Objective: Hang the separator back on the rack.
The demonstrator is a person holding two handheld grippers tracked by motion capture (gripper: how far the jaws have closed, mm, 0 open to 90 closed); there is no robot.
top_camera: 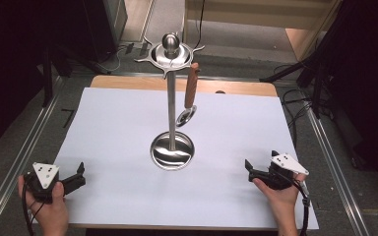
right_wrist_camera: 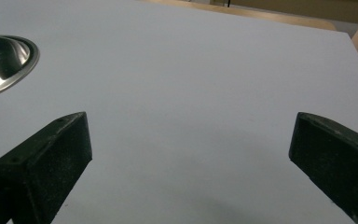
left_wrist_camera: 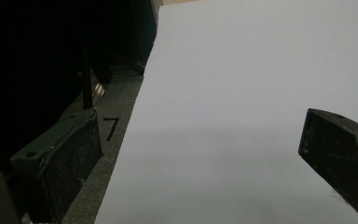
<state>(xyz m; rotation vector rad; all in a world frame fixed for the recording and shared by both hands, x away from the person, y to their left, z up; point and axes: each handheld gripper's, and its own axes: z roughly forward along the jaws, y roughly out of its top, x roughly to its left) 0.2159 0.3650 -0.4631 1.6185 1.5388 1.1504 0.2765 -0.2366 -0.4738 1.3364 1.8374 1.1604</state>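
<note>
High view shows the utensil stand (top_camera: 171,98) at the middle of the desk (top_camera: 177,83), a little toward the far edge: a polished steel pole rising from a round dished base (top_camera: 172,153) to a star-shaped crown of hooks with a ball knob on top. One ladle (top_camera: 189,93) with a reddish-brown wooden handle and a small steel bowl hangs from a hook on the right side of the crown, its bowl dangling beside the pole and well above the base.

A white sheet (top_camera: 118,147) covers nearly the whole desk, leaving a strip of pale wood bare along the far edge. Around the desk you have grey floor with metal rails, dark stands and cables, and black drapes to both sides.

Your left gripper (top_camera: 78,176) rests at the near left corner, jaws spread wide and holding nothing; in the left gripper view one jaw sits past the sheet's edge. Your right gripper (top_camera: 249,169) lies near the near right corner, jaws likewise wide apart and bare, pointed inward toward the base (right_wrist_camera: 2,63). Both are well apart from the stand.
</note>
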